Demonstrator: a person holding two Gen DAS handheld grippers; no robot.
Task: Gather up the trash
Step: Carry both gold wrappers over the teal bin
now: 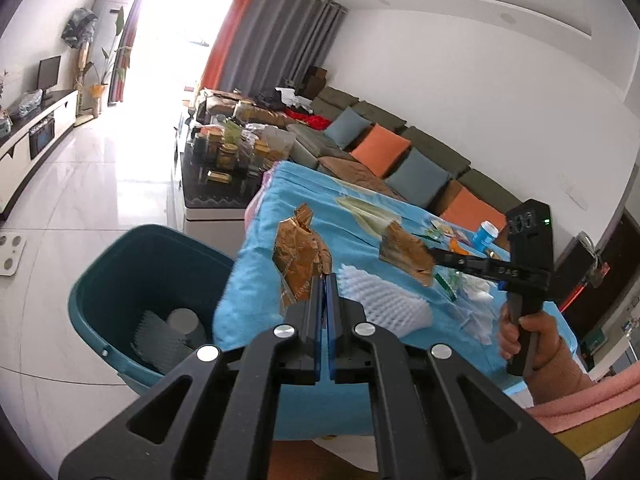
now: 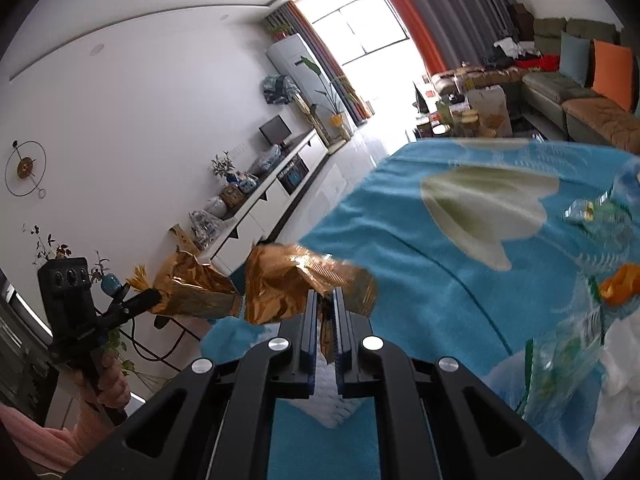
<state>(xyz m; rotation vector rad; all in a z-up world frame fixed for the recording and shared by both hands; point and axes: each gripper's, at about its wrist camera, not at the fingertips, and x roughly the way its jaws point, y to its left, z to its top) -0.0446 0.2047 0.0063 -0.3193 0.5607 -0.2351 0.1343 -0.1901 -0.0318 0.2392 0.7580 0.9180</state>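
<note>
My left gripper (image 1: 325, 280) is shut on a crumpled gold foil wrapper (image 1: 300, 256), held up above the near left corner of the blue-clothed table (image 1: 360, 216). Beside that corner stands a teal bin (image 1: 120, 280) with a white foam net and a round grey thing in it. My right gripper (image 2: 328, 296) is shut on a second gold foil wrapper (image 2: 288, 284), lifted over the cloth. In the left wrist view this right gripper (image 1: 432, 258) and its wrapper (image 1: 408, 256) hang to the right. In the right wrist view the left gripper (image 2: 154, 298) holds its wrapper (image 2: 192, 288).
A white foam net (image 1: 384, 300) lies on the cloth just ahead of my left gripper. A blue can (image 1: 486, 234), orange peel (image 2: 620, 284) and clear plastic wrappers (image 2: 568, 352) lie further right. A coffee table with jars (image 1: 228, 148) and a sofa (image 1: 400, 148) stand behind.
</note>
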